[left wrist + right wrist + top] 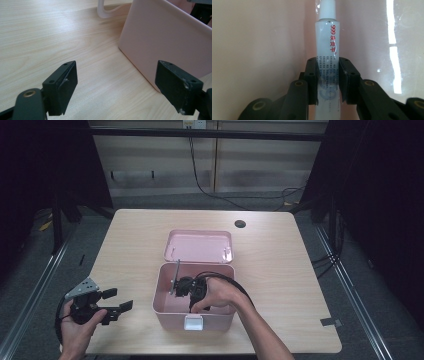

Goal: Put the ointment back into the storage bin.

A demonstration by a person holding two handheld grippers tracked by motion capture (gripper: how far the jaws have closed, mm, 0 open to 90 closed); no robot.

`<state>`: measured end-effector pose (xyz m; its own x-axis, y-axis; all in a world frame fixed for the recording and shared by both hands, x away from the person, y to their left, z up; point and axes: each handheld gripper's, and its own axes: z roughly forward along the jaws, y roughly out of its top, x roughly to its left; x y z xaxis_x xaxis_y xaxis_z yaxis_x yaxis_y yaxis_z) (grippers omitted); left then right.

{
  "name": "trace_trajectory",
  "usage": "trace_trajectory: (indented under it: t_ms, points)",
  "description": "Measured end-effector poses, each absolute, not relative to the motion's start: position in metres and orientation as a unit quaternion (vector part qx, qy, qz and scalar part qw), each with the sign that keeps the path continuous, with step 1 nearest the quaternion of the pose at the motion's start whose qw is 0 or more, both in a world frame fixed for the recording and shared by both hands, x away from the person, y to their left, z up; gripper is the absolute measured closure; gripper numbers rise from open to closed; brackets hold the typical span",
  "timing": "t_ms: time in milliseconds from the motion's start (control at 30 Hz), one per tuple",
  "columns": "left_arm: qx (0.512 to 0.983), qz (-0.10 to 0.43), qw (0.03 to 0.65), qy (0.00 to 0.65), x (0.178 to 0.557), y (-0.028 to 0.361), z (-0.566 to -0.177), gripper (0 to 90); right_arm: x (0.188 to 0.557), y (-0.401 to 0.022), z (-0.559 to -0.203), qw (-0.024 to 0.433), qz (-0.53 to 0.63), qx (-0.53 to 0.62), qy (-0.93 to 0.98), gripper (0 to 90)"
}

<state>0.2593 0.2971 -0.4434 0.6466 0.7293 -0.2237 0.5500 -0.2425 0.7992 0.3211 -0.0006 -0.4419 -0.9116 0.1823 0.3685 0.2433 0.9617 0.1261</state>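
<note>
My left gripper (116, 303) rests low over the wooden table (130, 245) at the near left corner, jaws spread wide with nothing between them, just beside the outer wall of the pink box (165, 42). At centre, that box stands open, its lid (199, 246) lying flat behind it. My right gripper (328, 80) reaches down inside the box, jaws clamped on the lower body of a white ointment tube (328, 45), whose capped end points away from the jaws toward the box's inner wall.
</note>
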Motion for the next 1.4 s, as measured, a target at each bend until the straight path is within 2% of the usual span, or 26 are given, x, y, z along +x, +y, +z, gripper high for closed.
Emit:
trace_trajectory:
  t_ms: [1400]
  points:
    - [0.781,0.097,0.461,0.41,0.259,0.298,-0.443,18.3,0.325,0.009,-0.466,0.19,-0.038,-0.107,-0.975,68.3]
